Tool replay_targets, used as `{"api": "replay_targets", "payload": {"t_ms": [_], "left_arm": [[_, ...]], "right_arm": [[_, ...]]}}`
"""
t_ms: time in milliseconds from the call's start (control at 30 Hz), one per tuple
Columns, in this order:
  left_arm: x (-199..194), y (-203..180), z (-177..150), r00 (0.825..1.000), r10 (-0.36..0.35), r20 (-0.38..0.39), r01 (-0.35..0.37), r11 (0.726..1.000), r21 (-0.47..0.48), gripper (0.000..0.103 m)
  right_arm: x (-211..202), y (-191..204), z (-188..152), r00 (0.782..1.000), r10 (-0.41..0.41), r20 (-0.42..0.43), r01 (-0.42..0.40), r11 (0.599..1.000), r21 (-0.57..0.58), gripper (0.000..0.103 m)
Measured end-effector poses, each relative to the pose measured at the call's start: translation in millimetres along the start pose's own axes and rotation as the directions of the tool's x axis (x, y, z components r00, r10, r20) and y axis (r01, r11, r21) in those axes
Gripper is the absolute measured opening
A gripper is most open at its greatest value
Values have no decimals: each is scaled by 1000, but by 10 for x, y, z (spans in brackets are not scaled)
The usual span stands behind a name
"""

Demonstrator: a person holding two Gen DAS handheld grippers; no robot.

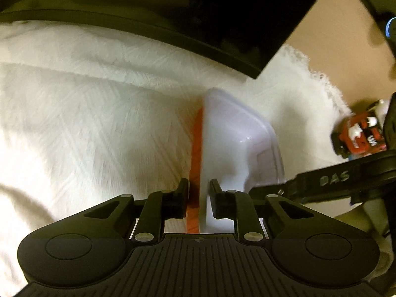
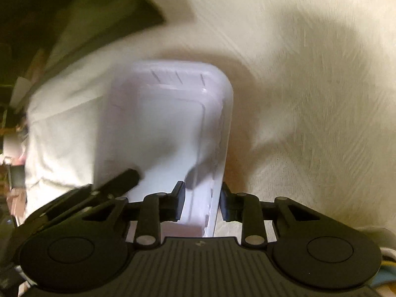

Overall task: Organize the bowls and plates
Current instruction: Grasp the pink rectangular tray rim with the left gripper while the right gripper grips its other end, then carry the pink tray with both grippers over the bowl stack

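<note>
White plastic fills both views: a pale rectangular bowl (image 1: 235,138) tipped over a white textured cloth (image 1: 86,123) on the worktop. My left fingers (image 1: 198,199) are clamped together on two rims at once, the bowl's edge and an orange plate (image 1: 196,153) pressed flat against its outer side, running off toward twelve o'clock. From three o'clock in that view my right fingers (image 2: 202,201) reach in, one finger (image 1: 321,180) showing against the bowl's wall. Through the right camera, those fingers are closed on the bowl's near rim, one inside the basin, one outside. At nine o'clock there, one left finger (image 2: 118,180) pokes in, blurred. Up at twelve in the left view a dark panel (image 1: 198,12) looms; at three sits a red and black toy (image 1: 358,138).
</note>
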State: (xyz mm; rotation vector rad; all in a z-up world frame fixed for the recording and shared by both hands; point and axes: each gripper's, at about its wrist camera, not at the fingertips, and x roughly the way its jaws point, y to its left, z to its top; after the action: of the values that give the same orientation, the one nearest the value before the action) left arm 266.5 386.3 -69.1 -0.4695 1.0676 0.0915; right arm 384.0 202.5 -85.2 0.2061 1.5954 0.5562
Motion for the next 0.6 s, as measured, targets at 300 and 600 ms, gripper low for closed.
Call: {"api": "replay_targets", "payload": {"t_ms": [300,600], "left_arm": [[-1038,-402,-76,982,-68,174,60,997,49,21],[-1209,-1258,-523,978,-167,126,132,959,253,23]], "right_arm": [[-1009,322,-557,985,84,150,-55,980,-192,28],[-1841,-166,-1244,945,95,313,-23,974,-223,28]]}}
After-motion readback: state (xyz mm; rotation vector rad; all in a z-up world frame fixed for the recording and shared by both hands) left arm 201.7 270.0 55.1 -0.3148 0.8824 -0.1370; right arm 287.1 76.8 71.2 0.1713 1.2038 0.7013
